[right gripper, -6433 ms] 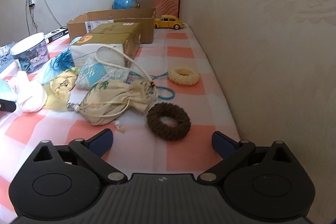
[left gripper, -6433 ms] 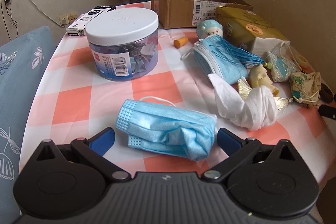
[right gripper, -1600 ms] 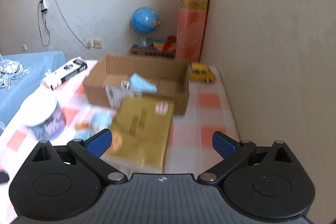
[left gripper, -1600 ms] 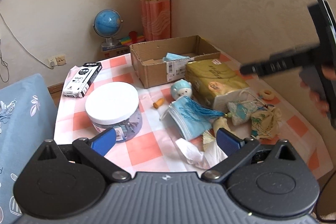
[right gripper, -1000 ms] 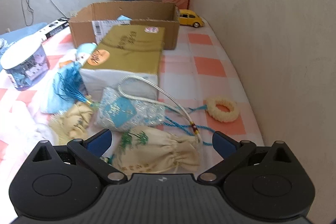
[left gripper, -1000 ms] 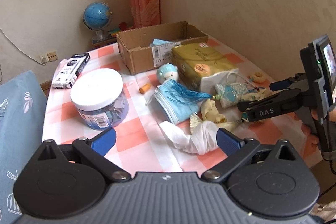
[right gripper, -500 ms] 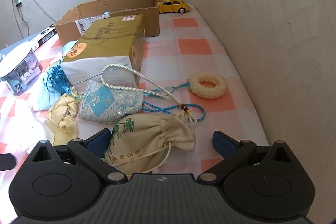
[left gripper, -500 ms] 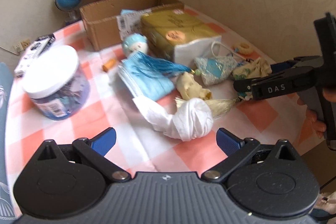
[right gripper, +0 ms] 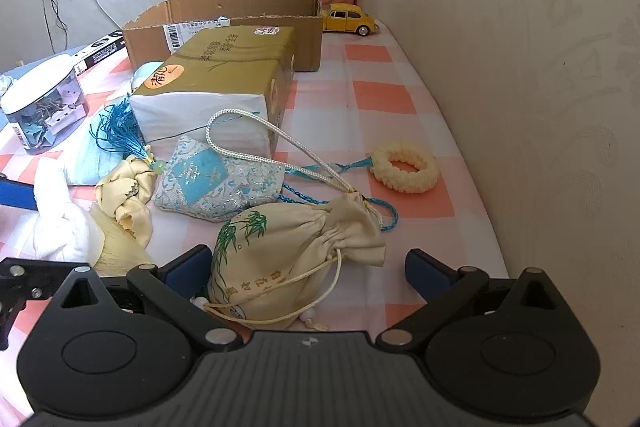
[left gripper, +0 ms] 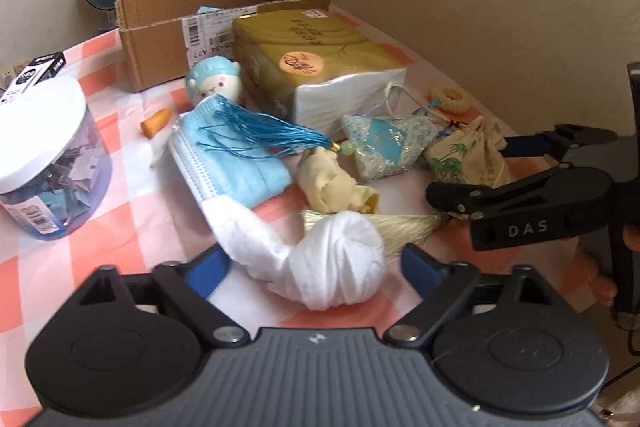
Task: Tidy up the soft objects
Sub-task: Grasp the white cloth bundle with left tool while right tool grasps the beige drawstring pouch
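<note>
Left gripper (left gripper: pixel 314 265) is closing right now, with the twisted white cloth (left gripper: pixel 332 259) sitting between its blue pads, but I can't see the pads actually pressing on it yet, there's a sliver of gap on each side. Right gripper (right gripper: pixel 306 269) has its jaws spread wide around the cream drawstring pouch (right gripper: pixel 288 267) with the green bamboo print, and neither pad is touching it. Everything's on the orange-and-white checked tablecloth (right gripper: pixel 384 99). Just behind the pouch there's a light blue embroidered sachet (right gripper: pixel 216 183) with a white cord, and beside that a little yellowish fabric bundle (right gripper: pixel 126 195). A blue face mask (left gripper: pixel 236 163) with a teal tassel (left gripper: pixel 264 133) draped over it lies left of those, near the gold tissue pack (left gripper: pixel 316 67). Cardboard box (left gripper: pixel 160 39) is at the back of the table, well apart from both grippers. Cream scrunchie (right gripper: pixel 404 167) is off by the wall.
</note>
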`<state>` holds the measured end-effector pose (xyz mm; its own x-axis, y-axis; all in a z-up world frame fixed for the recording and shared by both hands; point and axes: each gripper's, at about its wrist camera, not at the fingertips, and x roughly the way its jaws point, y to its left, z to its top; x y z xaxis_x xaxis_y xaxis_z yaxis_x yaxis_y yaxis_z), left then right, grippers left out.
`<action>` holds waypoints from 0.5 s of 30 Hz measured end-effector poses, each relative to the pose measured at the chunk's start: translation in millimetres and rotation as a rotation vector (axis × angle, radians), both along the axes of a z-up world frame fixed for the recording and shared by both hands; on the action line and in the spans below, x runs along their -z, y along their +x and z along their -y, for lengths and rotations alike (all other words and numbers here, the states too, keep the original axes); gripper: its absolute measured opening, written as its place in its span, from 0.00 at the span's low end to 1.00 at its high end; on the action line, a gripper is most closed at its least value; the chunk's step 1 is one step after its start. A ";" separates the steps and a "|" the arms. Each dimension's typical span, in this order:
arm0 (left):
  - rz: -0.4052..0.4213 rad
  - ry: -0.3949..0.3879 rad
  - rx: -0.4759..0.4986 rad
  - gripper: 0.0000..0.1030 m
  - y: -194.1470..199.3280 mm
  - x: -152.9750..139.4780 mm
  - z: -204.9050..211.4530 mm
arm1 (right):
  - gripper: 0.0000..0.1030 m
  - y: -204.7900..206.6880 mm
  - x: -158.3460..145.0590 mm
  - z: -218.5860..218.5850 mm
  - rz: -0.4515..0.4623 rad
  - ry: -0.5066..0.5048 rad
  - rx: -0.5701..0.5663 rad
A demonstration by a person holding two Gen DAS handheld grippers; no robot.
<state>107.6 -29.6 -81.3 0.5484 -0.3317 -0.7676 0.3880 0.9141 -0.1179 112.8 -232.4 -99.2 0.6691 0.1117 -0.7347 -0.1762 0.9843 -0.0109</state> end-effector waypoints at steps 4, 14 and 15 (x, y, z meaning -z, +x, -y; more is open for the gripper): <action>0.007 -0.009 -0.006 0.64 -0.9 -1.2 -4.4 | 1.00 -2.6 0.5 0.9 0.016 0.002 -0.012; -0.002 0.034 -0.138 0.63 -10.0 -4.3 -46.7 | 1.00 -7.8 1.3 -5.6 0.045 0.009 -0.069; -0.005 0.033 -0.148 0.63 -9.9 -3.9 -49.5 | 1.00 -6.7 1.0 -6.5 0.043 0.008 -0.074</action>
